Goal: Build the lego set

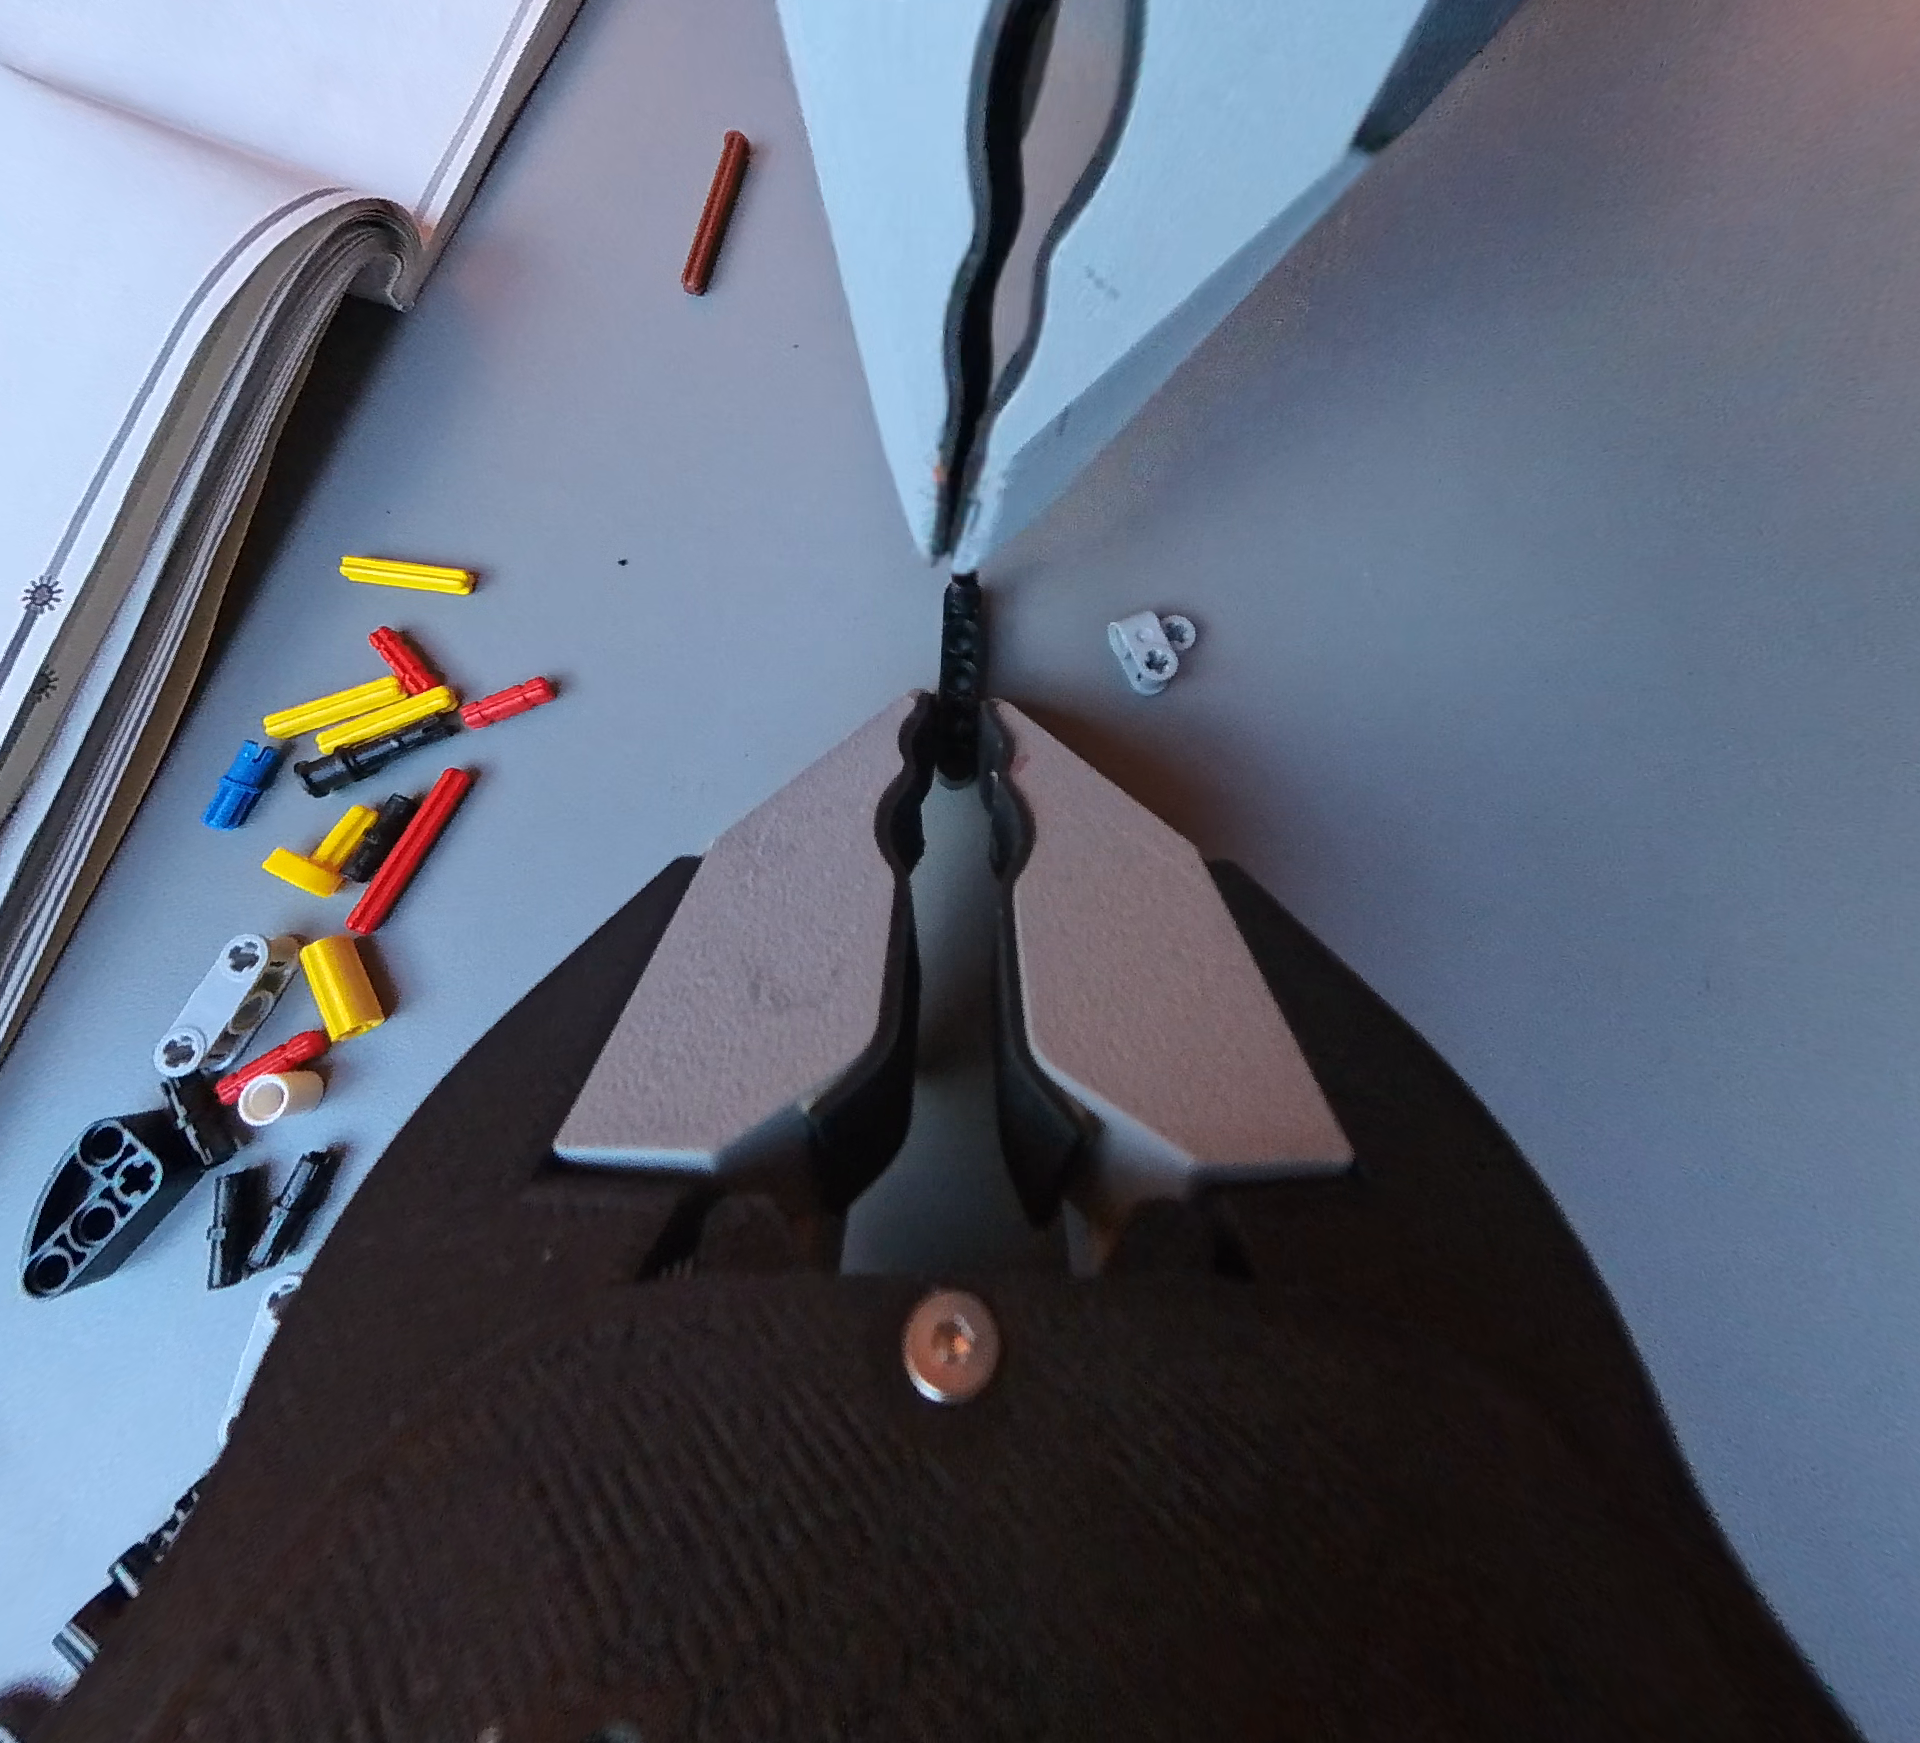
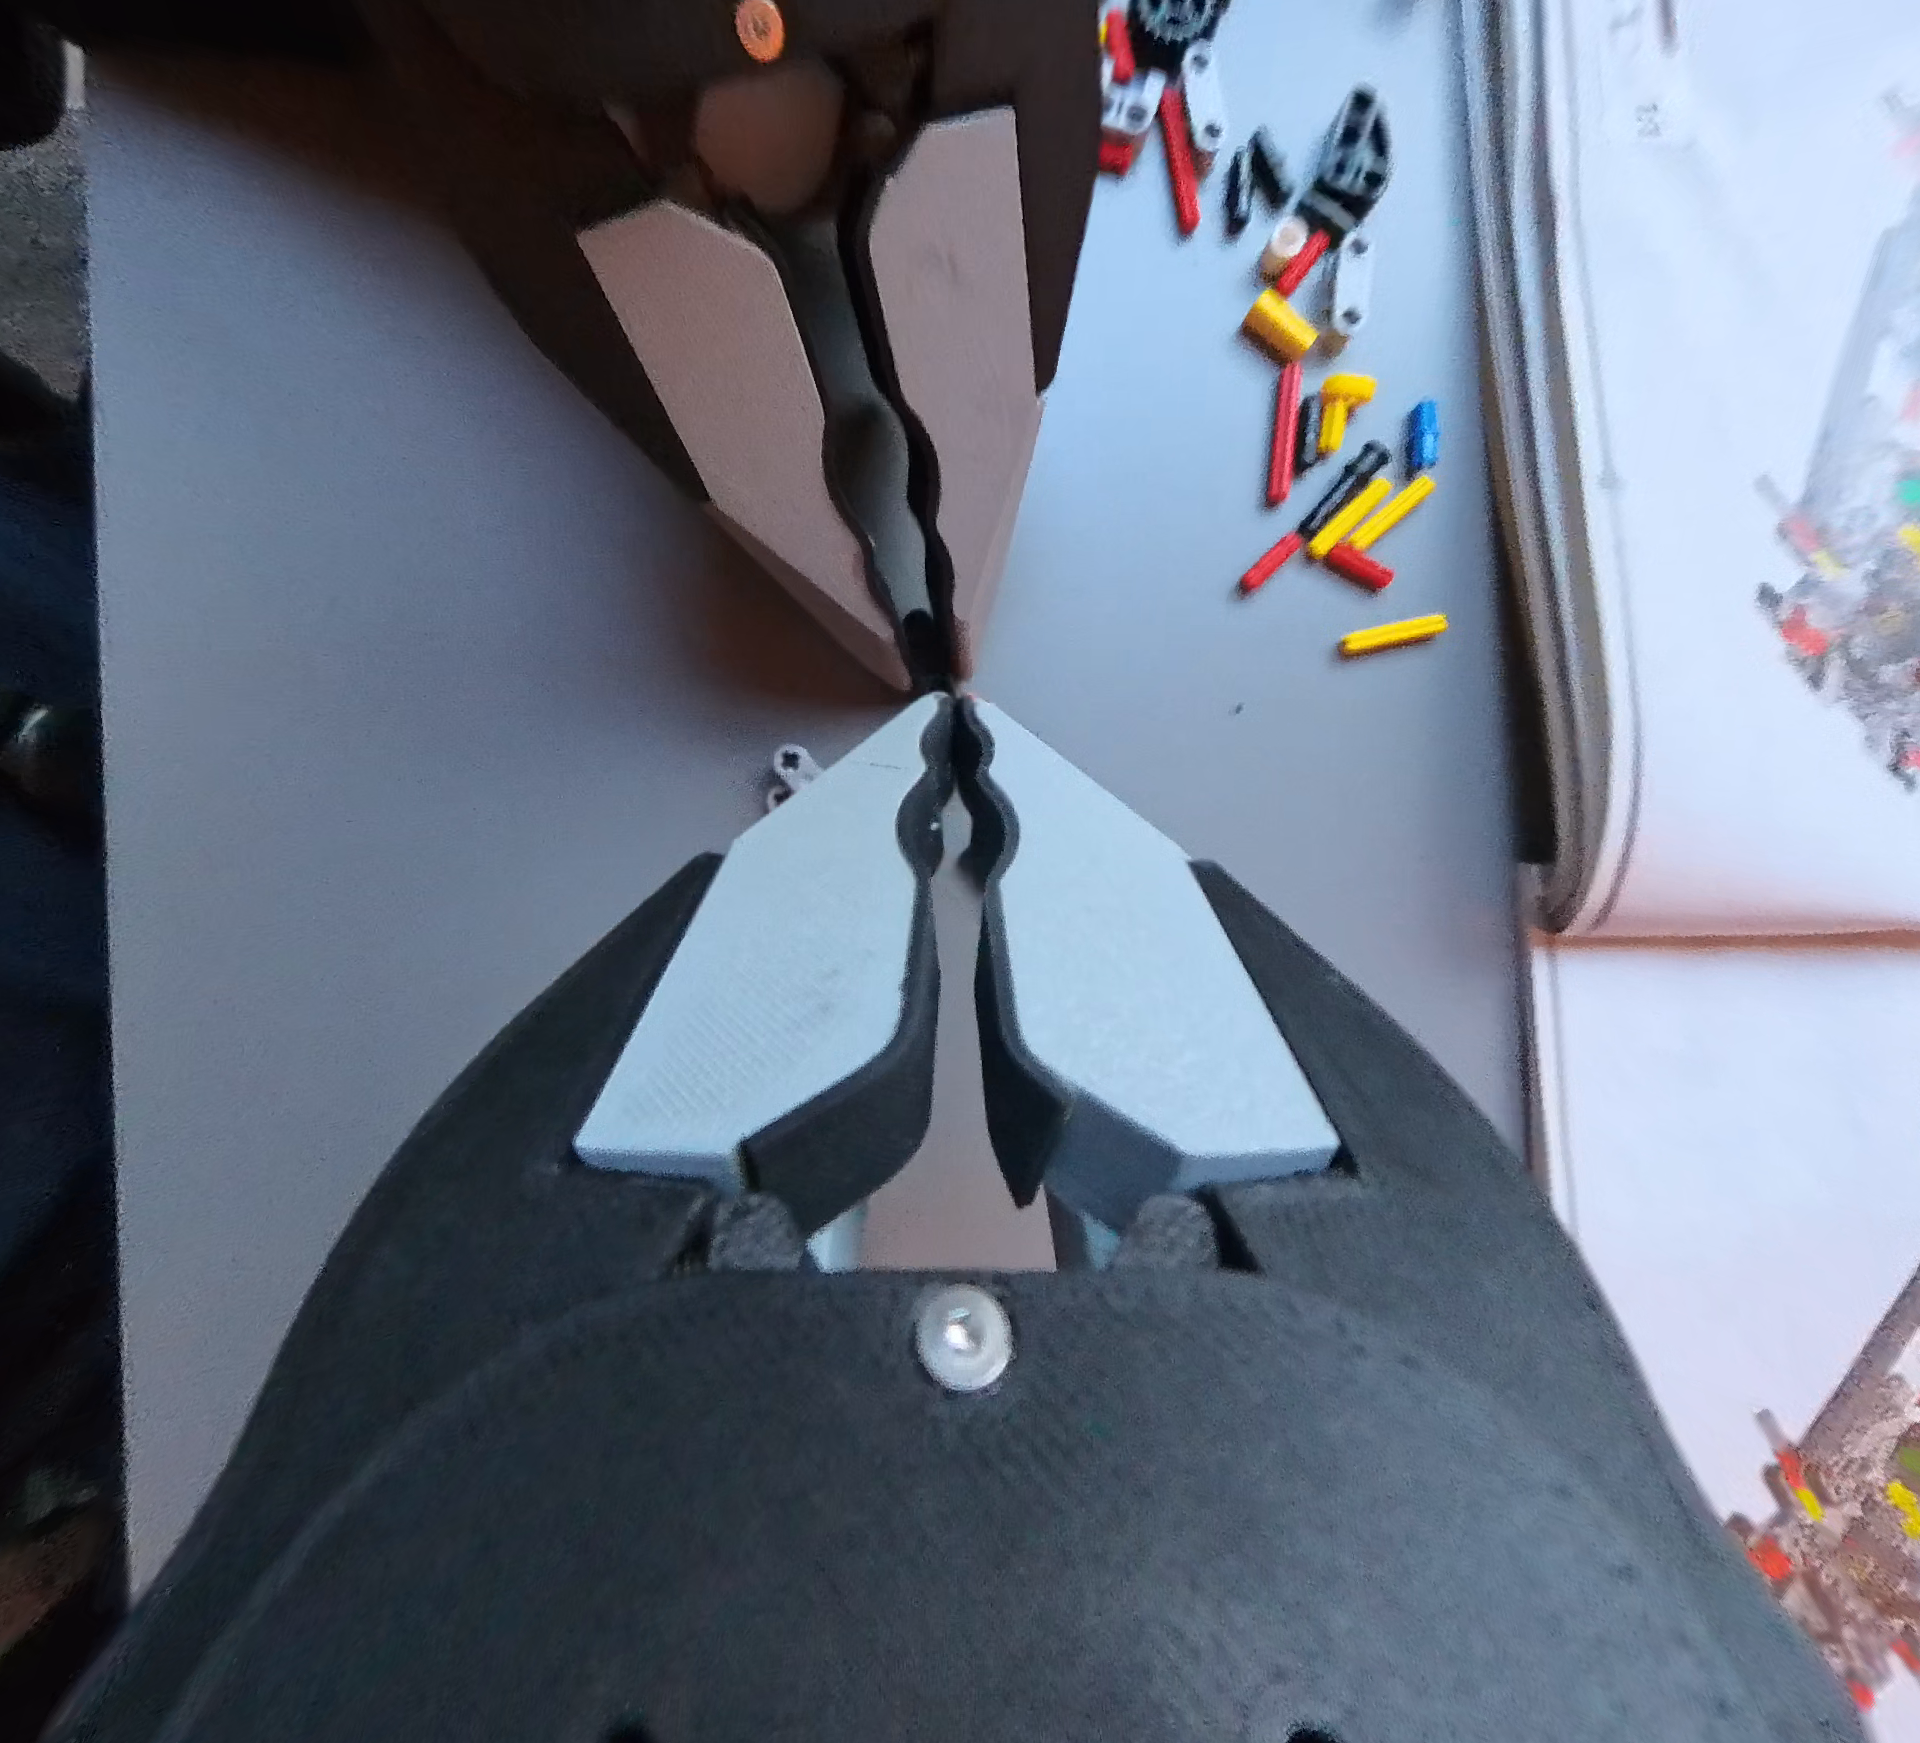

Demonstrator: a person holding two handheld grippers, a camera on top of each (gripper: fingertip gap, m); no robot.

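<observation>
right now a black beam with a row of holes (image 1: 961, 654) is sitting clamped between the tips of the left tongs (image 1: 958, 737), its free end reaching forward to the tips of the right tongs (image 2: 954, 717). the right tongs are closing tip to tip at that far end; whether they are pinching the beam itself or a small part at its end is too hidden to tell. both sets of tongs are meeting nose to nose just above the grey worktop (image 1: 1455, 758). just right of the left tongs' tips a small light grey connector (image 1: 1151, 649) is lying loose. well off to their left a scatter of yellow, red, black and blue pins and axles (image 1: 364, 758) is lying, with a brown axle (image 1: 717, 213) farther ahead, and beyond those an open instruction booklet (image 1: 208, 135). most pieces are lying unassembled.
</observation>
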